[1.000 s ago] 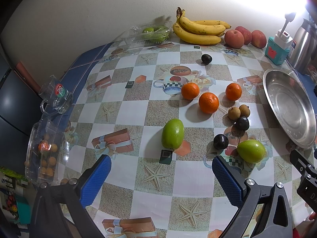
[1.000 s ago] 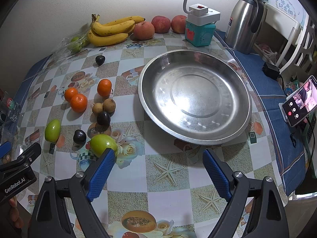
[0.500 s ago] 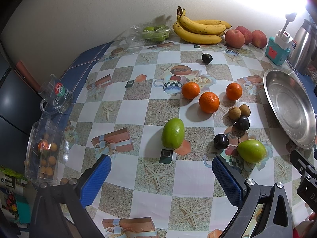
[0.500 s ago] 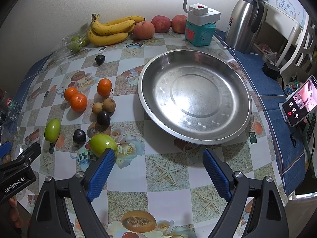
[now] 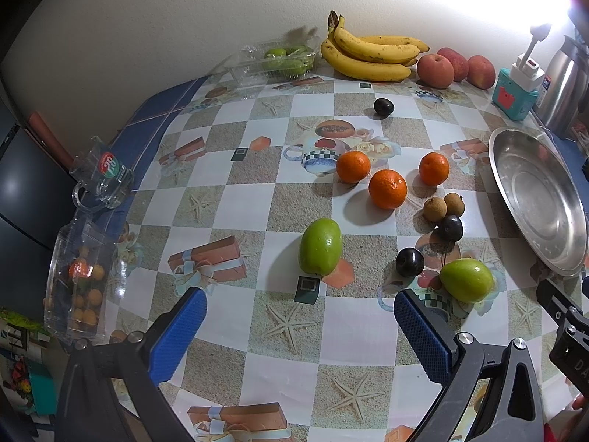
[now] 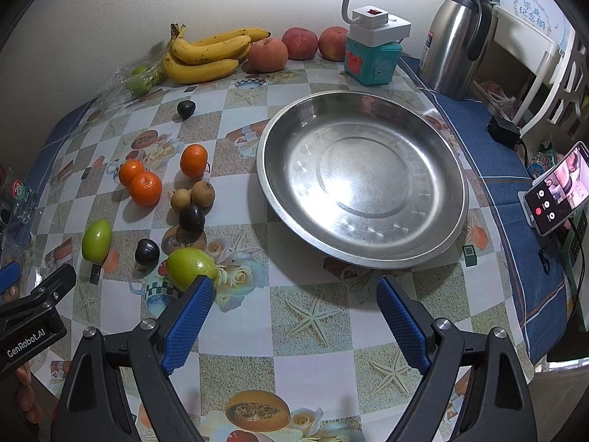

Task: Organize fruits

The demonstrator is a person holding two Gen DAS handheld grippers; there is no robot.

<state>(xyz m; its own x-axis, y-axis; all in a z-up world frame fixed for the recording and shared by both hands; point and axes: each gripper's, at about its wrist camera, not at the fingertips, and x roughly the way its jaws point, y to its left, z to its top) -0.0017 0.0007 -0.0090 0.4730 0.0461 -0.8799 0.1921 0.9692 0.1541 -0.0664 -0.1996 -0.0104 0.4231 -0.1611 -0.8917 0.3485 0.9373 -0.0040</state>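
I hold both grippers spread wide and empty above the counter's (image 6: 313, 335) near edge: left gripper (image 5: 300, 335), right gripper (image 6: 294, 316). The steel dish (image 6: 362, 180) sits bare before the right one, oranges (image 5: 387, 188) and green fruit (image 5: 319, 246) loose beside it, bananas (image 6: 206, 55) by the wall.

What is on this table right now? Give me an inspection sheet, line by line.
Surface: table under a checked printed cloth.
Job's things: steel dish empty; three oranges, two green fruits, three dark plums, two small brown fruits loose on the cloth; bananas and three apples by the wall.
Clutter: clear tray of green fruit, glass mug, clear box, teal box, steel flask, phone.
Grippers: left gripper and right gripper open, holding nothing.
Cables: black cable below the phone.
Surroundings: white wall.
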